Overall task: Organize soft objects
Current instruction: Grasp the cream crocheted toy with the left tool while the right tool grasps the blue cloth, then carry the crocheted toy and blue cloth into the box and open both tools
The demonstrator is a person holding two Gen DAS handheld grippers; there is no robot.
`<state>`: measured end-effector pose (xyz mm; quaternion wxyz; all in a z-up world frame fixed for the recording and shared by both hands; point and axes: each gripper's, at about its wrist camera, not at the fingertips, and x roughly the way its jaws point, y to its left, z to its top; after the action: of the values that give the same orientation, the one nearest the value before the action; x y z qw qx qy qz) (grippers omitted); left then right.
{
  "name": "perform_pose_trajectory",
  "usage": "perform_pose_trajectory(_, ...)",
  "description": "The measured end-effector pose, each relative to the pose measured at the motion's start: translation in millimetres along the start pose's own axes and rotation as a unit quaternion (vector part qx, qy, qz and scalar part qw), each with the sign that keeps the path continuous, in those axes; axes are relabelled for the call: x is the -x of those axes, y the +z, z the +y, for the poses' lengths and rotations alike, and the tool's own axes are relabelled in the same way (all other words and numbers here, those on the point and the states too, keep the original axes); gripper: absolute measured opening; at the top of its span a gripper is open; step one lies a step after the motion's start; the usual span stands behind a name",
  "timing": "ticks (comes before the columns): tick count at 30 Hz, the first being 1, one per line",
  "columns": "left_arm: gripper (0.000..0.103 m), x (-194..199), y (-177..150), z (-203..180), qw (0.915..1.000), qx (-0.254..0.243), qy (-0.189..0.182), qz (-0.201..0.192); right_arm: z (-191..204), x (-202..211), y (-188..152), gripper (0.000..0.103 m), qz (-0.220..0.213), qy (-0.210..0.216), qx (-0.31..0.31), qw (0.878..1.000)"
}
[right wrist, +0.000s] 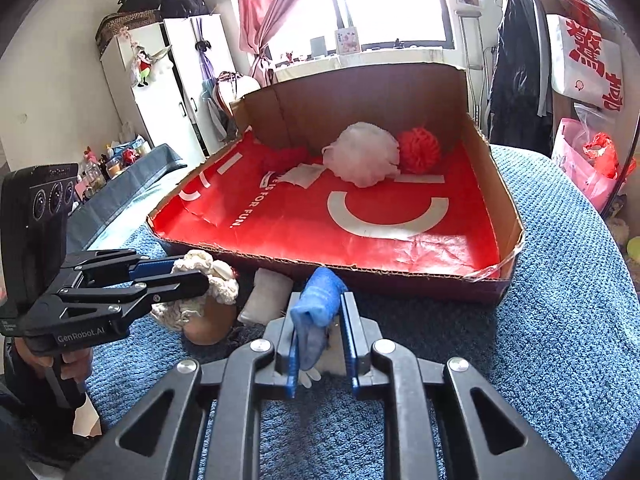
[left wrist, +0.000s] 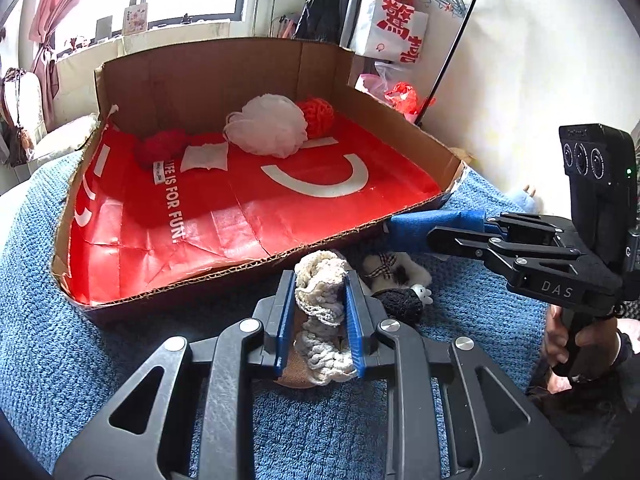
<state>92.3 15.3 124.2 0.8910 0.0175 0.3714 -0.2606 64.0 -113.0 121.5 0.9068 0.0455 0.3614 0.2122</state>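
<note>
My left gripper [left wrist: 320, 284] is shut on a cream knitted piece [left wrist: 320, 300] on a brown soft object, just before the box's front edge; it also shows in the right wrist view [right wrist: 192, 276]. My right gripper [right wrist: 320, 308] is shut on a blue soft cloth [right wrist: 318, 300], seen from the left wrist view [left wrist: 424, 230]. The cardboard box [left wrist: 208, 272] with a red liner holds a white mesh pouf [left wrist: 266, 126], an orange yarn ball [left wrist: 318, 116], a red soft item [left wrist: 160, 148] and a white cloth [left wrist: 206, 158].
A black-and-white plush toy [left wrist: 396, 284] lies on the blue blanket [left wrist: 80, 340] between the grippers. A white pad [right wrist: 266, 296] lies by the box front. A clothes rack [left wrist: 400, 8], pink bags [right wrist: 588, 168] and white cabinets [right wrist: 168, 88] stand around.
</note>
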Motion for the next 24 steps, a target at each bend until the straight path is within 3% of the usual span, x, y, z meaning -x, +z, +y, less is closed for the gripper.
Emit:
perform_pose_trajectory(14,0.022,23.9,18.7,10.0,0.9995,-0.001,0.011,-0.030,4.4,21.3,20.5,0.019,-0.040,-0.005,0.015,0.999)
perform_pose_trajectory(24,0.022,-13.8,71.5,59.4,0.9990,-0.004,0.045,-0.001,-17.2,-19.0,82.1,0.019,-0.014,-0.078,0.035,0.996)
